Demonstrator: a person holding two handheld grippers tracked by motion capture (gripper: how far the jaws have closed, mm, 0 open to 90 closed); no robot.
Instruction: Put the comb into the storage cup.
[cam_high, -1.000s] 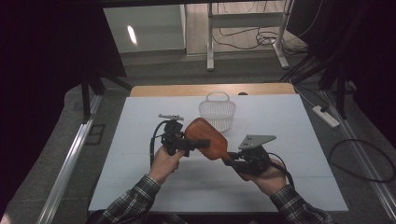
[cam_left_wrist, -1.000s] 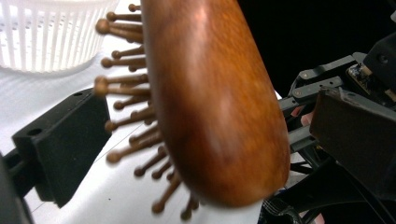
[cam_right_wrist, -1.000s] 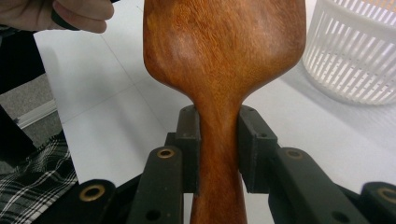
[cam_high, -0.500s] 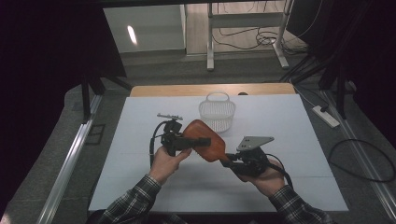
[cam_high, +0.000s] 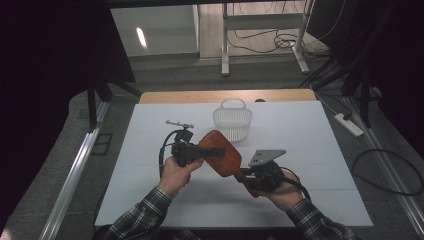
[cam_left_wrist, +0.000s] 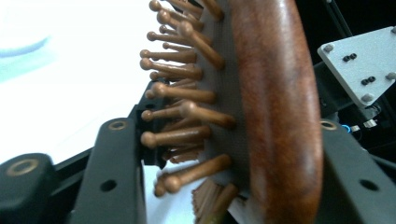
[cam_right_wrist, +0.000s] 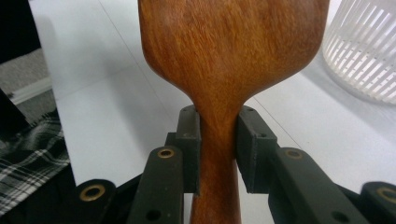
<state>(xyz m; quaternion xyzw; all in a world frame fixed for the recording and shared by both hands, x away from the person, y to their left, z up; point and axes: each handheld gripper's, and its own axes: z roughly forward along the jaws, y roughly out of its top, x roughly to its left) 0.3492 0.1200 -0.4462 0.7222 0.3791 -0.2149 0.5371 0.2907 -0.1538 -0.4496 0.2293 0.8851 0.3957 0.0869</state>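
A brown wooden paddle hairbrush (cam_high: 227, 162) is held above the white table between both grippers. My right gripper (cam_high: 245, 176) is shut on its handle; in the right gripper view the pads (cam_right_wrist: 189, 140) press the neck of the hairbrush (cam_right_wrist: 229, 46) from both sides. My left gripper (cam_high: 212, 151) reaches in from the left across the brush head. In the left gripper view the hairbrush (cam_left_wrist: 275, 93) stands edge-on between the jaws of my left gripper (cam_left_wrist: 224, 140), one on the wooden back and one at the bristle tips. These jaws have just been closing on it.
A white slatted basket (cam_high: 232, 120) with a handle stands on the table just behind the brush, also at the upper right of the right gripper view as the basket (cam_right_wrist: 359, 51). The white table sheet (cam_high: 310, 130) spreads to both sides. Plaid sleeves enter from the bottom.
The left gripper's jaws have drawn together onto the brush head. Both hands stay nearly where they were, and the right gripper still holds the handle.
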